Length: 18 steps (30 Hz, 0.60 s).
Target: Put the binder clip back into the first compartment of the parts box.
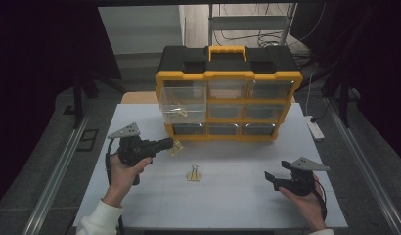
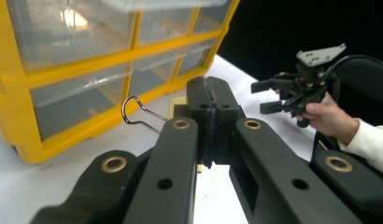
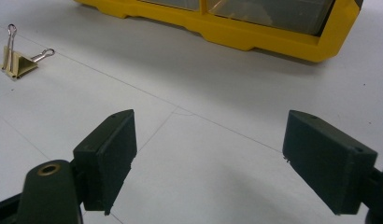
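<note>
Right gripper: resting low near the front right of the table, jaws standing wide apart with nothing between them; in the right gripper view bare tabletop is showing between the two pads

Spare clip: lying on the table mid-front, between the two grippers, well apart from both; gold body, wire handles folded out

Left gripper: being held above the table, pointing at the cabinet, jaws clenched on a gold binder clip; in the left gripper view one wire handle of that clip is sticking out left of the closed jaws

Clip in hand: hanging just in front of the bottom row of the cabinet, off the table, below and a little left of the open drawer

Open drawer: clear, pulled out on the left column, something gold already lying inside

Step in hand (judged): carrying the clip up to the open drawer

Doing it well: keep lifting until the clip is clearing the drawer's front lip, then move in over the drawer; be watching the protruding handle so it is not catching the lip; be releasing only once over the drawer

Writing: no brand, label or lettering readable on the cabinet, grippers or clips
</note>
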Available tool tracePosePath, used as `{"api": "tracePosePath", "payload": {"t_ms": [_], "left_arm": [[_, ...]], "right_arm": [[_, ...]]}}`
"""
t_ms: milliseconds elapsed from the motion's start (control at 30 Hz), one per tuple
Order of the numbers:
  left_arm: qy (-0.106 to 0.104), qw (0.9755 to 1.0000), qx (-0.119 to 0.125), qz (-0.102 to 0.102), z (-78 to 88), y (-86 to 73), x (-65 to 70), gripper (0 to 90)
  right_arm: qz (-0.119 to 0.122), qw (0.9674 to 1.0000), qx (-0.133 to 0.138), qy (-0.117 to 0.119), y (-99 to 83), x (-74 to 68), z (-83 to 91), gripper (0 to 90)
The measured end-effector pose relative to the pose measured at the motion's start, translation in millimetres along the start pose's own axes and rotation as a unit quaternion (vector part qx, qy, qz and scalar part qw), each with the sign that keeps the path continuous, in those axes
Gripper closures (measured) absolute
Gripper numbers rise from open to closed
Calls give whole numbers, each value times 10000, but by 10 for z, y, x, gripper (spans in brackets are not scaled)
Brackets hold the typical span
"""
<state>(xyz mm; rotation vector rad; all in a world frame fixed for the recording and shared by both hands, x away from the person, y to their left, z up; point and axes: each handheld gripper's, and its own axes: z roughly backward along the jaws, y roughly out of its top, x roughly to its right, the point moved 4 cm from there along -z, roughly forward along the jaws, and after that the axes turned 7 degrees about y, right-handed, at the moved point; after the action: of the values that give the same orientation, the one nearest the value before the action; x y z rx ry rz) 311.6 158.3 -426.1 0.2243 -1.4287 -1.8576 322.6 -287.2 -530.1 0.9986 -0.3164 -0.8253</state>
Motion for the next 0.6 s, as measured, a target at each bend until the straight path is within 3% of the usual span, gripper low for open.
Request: {"api": "tracePosePath", "payload": {"t_ms": [233, 467, 600], "left_arm": [[-49, 9996, 262, -78, 148, 230, 64, 894], [-51, 9992, 367, -131, 223, 312, 104, 895], [-50, 9984, 536, -168, 295, 437, 140, 895]], "right_arm": [[9, 10000, -25, -21, -2, 3, -3, 179], [16, 10000, -33, -60, -1, 5, 1, 179], [14, 10000, -34, -32, 0, 1, -4, 180]]}}
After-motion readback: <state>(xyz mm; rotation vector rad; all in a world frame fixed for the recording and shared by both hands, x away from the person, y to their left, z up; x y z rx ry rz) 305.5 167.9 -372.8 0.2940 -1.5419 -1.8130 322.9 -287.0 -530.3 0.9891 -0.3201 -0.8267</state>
